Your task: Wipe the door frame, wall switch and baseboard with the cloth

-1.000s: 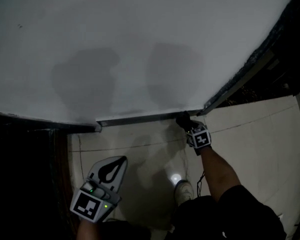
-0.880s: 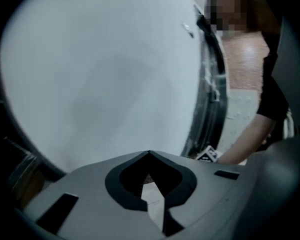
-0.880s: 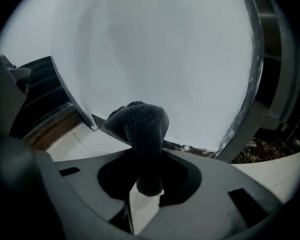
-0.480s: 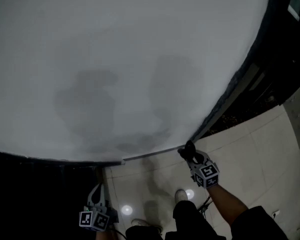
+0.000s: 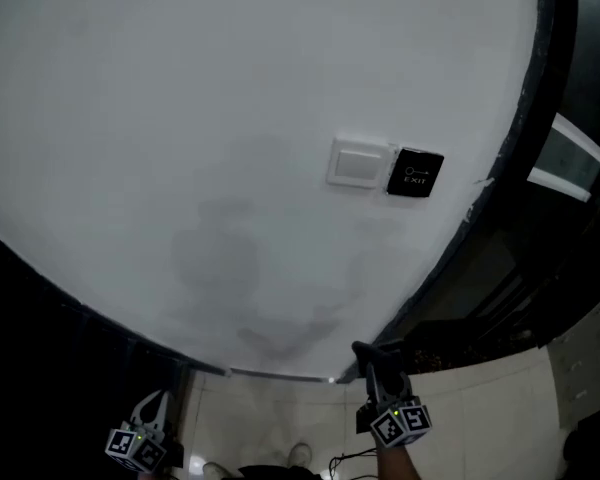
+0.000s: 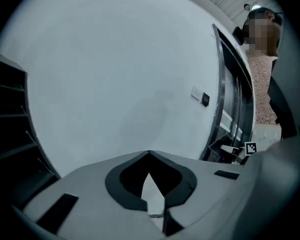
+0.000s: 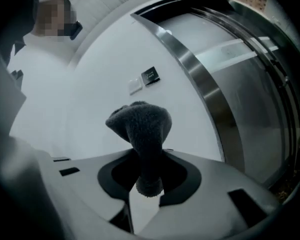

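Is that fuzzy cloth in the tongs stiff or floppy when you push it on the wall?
Probably floppy: the cloth bunches into a soft lump above the right tongs. Its fuzzy surface likely grips rather than slips. It looks light, since it stands up from one pinch.

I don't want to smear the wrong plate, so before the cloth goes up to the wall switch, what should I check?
1. Grip on the cloth by the right gripper: ok, its jaws are clamped on it and a bunched end sticks out past them.
2. Position of the left gripper: ok, jaws together on nothing, low at the left.
3. Sight of the wall switch: ok, a white plate on the wall above the right gripper.
4. Telling it from its neighbour: ok, the black EXIT button sits close beside it, on the door frame side.
5. Contact between cloth and wall now: cannot tell.
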A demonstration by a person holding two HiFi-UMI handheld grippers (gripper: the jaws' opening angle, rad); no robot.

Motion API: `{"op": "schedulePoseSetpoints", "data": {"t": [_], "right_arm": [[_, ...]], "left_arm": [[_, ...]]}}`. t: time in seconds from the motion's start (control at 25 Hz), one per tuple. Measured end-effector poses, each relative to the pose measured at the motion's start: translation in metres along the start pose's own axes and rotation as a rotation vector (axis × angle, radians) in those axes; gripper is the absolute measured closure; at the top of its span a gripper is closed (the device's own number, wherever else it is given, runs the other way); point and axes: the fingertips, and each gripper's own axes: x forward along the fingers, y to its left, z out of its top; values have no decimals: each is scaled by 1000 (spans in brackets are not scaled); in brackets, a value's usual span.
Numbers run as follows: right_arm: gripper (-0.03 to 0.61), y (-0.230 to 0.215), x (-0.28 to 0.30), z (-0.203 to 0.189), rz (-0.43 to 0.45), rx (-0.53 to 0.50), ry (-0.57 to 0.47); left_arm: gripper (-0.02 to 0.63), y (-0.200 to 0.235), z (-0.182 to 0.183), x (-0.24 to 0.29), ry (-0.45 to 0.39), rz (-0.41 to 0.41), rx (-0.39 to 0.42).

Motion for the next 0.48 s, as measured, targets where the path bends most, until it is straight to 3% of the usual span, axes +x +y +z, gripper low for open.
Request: {"op": "schedulePoseSetpoints", "data": {"t": [0.16,0.28,0.36,0.48], "right_arm": [[488,-5,-5,35,35,-7,-16],[489,0,-10,54,44,-47,-44],[489,2,-16,59,21,-52,-66],[489,9,-34,45,-15,-37,-44]], "left_arm": [[620,-6,-13,-19,-38,85,7],[620,-23,3,-18,-78,55,62],[620,-26,5,-17,-84,26,35],[620,-10,5,-30,-83,59,36]]}}
